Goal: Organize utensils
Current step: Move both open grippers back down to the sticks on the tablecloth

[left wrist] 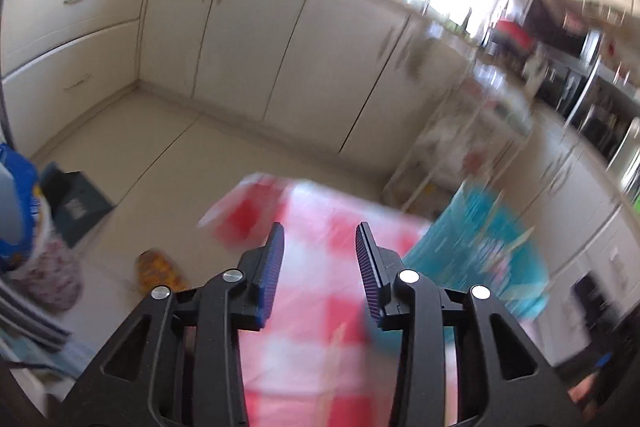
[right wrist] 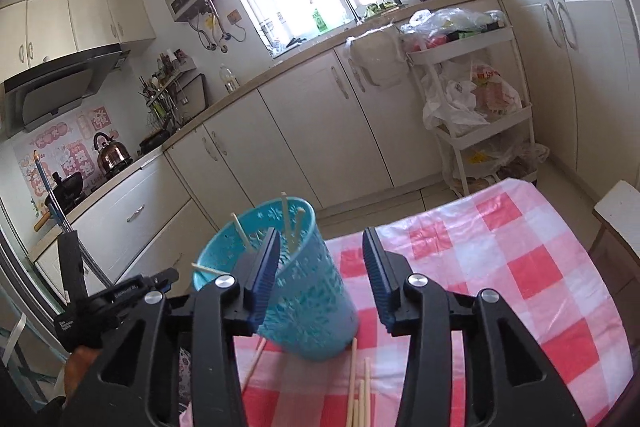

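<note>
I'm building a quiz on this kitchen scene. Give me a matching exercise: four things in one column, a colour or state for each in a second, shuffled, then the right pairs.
Things:
1. utensil holder
2. tablecloth
3. kettle
4. right gripper

Colours or states:
A. copper-coloured, on the stove at the far left
B. open, nothing between its fingers
C. turquoise, standing on the table with chopsticks in it
D. red-and-white checked, with loose chopsticks lying on it

Pairs: 1-C, 2-D, 3-A, 4-B
</note>
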`<state>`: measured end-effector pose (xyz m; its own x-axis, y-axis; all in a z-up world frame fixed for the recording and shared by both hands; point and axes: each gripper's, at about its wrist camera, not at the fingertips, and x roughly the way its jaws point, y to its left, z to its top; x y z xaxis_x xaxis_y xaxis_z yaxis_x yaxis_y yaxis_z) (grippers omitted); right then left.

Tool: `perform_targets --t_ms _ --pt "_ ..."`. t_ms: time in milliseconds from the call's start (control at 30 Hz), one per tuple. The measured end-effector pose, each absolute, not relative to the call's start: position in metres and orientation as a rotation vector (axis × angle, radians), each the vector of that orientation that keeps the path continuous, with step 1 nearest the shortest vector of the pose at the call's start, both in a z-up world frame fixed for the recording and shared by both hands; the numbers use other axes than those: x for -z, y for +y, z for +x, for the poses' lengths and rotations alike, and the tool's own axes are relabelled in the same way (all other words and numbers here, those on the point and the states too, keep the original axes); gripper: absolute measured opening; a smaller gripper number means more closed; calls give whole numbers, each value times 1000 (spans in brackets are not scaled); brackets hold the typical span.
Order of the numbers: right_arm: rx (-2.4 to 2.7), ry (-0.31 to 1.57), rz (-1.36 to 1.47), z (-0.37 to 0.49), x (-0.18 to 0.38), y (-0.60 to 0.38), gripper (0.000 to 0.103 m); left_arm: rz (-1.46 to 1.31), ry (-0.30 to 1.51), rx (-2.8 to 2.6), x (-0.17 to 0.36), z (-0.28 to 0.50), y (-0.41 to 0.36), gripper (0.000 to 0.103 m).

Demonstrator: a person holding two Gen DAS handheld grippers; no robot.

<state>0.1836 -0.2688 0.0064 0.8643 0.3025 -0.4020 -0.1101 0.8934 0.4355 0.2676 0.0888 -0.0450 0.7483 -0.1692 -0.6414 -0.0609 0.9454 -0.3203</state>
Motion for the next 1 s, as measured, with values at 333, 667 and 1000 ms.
perform_targets --t_ms 333,667,1000 --pt "-184 608 445 156 30 -278 43 190 954 80 111 260 -12 34" --pt "-186 629 480 135 33 -288 44 162 1005 107 122 257 -15 5" --pt "-181 617 504 117 25 -294 44 -269 457 334 -54 199 33 5"
